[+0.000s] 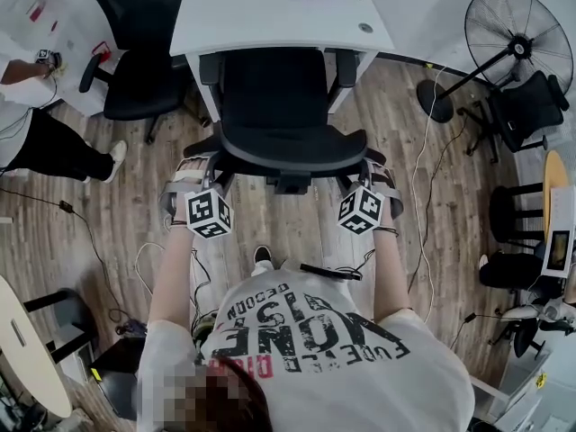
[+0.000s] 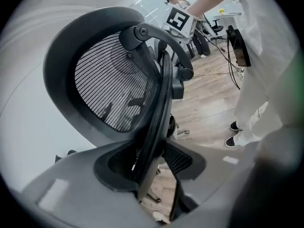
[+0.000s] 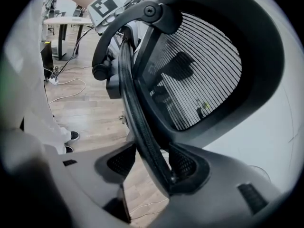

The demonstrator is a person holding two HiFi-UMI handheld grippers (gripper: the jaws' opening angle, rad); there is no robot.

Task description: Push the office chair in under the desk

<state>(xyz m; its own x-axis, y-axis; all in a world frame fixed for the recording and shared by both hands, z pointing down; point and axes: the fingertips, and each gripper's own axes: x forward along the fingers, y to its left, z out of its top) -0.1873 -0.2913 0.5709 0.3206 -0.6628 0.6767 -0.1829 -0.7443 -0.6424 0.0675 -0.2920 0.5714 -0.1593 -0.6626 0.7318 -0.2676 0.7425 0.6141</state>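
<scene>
- The office chair [image 1: 270, 106] is standing on the wooden floor [image 1: 297, 232] in front of the white counter [image 1: 270, 12]. Its seat is reaching partly under the counter's edge, and its backrest [image 1: 288, 147] is staying outside, on the person's side.
- The left gripper [image 1: 211, 171] is holding the left edge of the backrest. In the left gripper view its jaws [image 2: 152, 167] are closing on the dark rim of the backrest [image 2: 114, 84], which is running up between them.
- The right gripper [image 1: 364, 171] is holding the right edge of the backrest. In the right gripper view its jaws [image 3: 161, 170] are clamping the rim of the mesh backrest [image 3: 199, 80] in the same way; the rim is pressing against the right-hand pad.
- Both arms of the person are reaching forward, one to each side of the chair.
- A second black chair [image 1: 135, 70] is standing to the left of the counter, and a fan [image 1: 517, 25] is standing well apart to the right.
</scene>
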